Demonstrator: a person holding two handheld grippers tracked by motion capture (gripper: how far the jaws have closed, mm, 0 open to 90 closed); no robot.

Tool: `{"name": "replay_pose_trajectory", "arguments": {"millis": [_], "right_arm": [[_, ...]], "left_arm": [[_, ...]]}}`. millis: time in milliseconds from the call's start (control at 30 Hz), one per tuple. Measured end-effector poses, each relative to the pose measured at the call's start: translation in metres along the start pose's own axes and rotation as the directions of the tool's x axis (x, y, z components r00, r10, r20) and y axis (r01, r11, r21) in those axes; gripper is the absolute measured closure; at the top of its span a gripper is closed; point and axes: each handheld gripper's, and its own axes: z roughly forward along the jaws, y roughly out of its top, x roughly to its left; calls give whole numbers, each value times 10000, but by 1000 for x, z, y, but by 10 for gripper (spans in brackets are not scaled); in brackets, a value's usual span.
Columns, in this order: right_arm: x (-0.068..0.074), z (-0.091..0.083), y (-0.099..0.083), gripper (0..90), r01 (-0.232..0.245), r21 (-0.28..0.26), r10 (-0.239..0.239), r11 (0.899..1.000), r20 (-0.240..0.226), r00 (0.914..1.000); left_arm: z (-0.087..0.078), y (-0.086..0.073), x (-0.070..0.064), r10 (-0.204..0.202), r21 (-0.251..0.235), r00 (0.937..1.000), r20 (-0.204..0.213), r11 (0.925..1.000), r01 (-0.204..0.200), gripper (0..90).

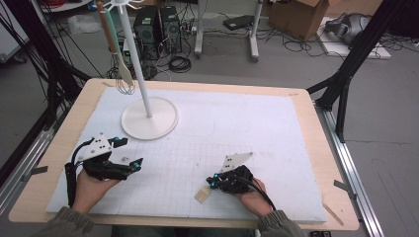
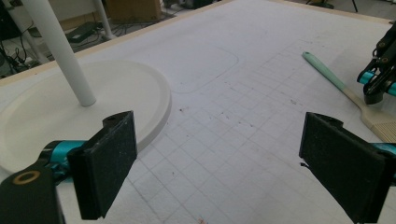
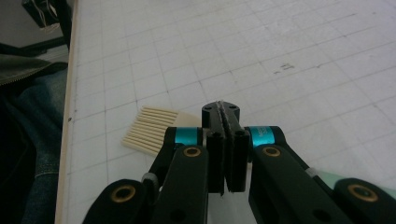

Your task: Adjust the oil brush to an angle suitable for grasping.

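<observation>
Cables, computer towers and cardboard boxes crowd the floor beyond a wooden surface [image 1: 316,148] covered by a white gridded mat [image 1: 237,128]. At 10 o'clock on the mat stands a white rack [image 1: 148,116] with a round base and tall pole; another utensil [image 1: 114,44] hangs from a hook at its top, which suggests the rack is where such tools belong.

At 6 o'clock the right gripper [image 1: 213,182] lies low over a spatula [image 3: 152,128] with a slotted cream head and a mint-green handle, seen lying flat in the left gripper view [image 2: 345,91]. Its fingers [image 3: 239,154] are pressed together; the head pokes out just beyond them at 9 o'clock and the handle runs beneath the gripper, so I judge it is pinching the spatula near the neck, though the contact itself is hidden.

At 8 o'clock the left gripper [image 1: 129,154] hovers with fingers [image 2: 109,161] spread wide and empty, aimed towards the rack and the spatula, probably waiting to help.
</observation>
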Motion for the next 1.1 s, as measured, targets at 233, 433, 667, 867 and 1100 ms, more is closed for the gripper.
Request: {"name": "replay_pose_trajectory", "arguments": {"millis": [233, 433, 667, 867, 1100], "right_arm": [[1, 3, 2, 890, 17, 58, -18, 10000, 162, 9999], [0, 4, 2, 890, -47, 90, 45, 9999, 259, 9997], [0, 3, 2, 883, 36, 150, -37, 9999, 84, 10000], [3, -3, -4, 884, 223, 324, -219, 9992, -123, 9997], [6, -3, -7, 884, 290, 505, -276, 9983, -284, 9992]], "left_arm": [[-2, 0, 2, 2, -42, 10000, -24, 10000, -2, 118], [-1, 1, 0, 27, -52, 10000, -34, 10000, -27, 118], [-2, 1, 0, 53, -64, 10000, 15, 10000, -53, 118], [-3, 1, 1, 67, -67, 10000, 8, 10000, -67, 118], [-3, 1, 0, 50, -63, 10000, 22, 10000, -50, 119]]}}
